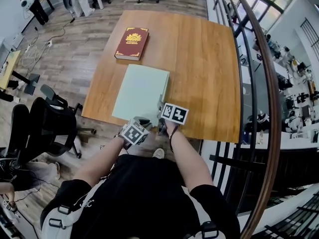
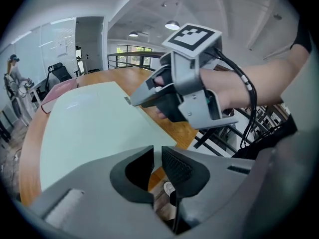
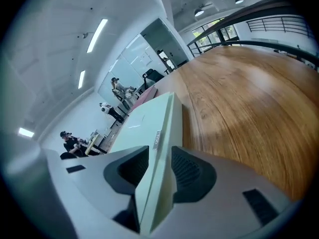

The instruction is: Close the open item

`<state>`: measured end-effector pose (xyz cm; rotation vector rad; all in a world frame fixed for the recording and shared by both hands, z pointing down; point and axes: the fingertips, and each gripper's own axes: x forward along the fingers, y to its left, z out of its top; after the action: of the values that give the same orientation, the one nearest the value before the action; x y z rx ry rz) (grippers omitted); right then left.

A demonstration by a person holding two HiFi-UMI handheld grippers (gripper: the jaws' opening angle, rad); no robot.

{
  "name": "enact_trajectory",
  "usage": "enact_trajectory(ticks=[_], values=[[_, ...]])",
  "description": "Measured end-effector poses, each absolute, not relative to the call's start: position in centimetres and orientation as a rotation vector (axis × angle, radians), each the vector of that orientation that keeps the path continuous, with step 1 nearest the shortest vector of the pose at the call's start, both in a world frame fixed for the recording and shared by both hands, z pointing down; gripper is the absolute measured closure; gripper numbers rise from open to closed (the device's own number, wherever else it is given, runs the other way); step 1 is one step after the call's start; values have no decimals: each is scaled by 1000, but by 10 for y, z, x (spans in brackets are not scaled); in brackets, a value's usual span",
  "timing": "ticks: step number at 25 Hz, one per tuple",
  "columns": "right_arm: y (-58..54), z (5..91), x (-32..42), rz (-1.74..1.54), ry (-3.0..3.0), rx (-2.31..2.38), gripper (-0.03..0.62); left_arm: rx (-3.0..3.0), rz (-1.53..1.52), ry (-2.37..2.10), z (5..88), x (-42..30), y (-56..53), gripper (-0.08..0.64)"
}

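Currently pinching the near right edge of the green book (image 1: 141, 91) with the right claw (image 3: 159, 166), pads pressing on both faces. Resting that book flat by the table's (image 1: 204, 59) near edge, red book (image 1: 132, 43) well beyond. Holding the left claw (image 2: 157, 168) just beside, barely parted, gripping nothing.

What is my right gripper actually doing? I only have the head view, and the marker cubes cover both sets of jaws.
Observer: The right gripper is closed on the pale green book, with the book's edge between its pads.
Operator: And the left one, is it on the book too?
Observer: No. The left gripper holds nothing. Its jaws stand a narrow gap apart, just short of the book's near corner.
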<state>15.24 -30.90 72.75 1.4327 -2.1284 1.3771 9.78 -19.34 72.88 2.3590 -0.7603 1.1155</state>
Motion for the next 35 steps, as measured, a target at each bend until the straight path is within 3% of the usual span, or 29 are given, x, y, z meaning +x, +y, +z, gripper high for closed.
enact_trajectory(ticks=[7,12,22,29,35], values=[[-333,741,149,1421,-2036,1450,436,2359,1123,-765,731,98,-192,509],[-334,744,149,1253,-2040,1397,420,2371,1083,-773,733,100,-194,509],[-334,751,160,1356,-2021,1382,324,2370,1069,-799,728,98,-193,518],[-327,683,177,1149,-2259,1431,327,2444,823,-952,693,84,-206,529],[-310,559,172,625,-2645,1434,379,2470,551,-1333,607,58,-258,558]])
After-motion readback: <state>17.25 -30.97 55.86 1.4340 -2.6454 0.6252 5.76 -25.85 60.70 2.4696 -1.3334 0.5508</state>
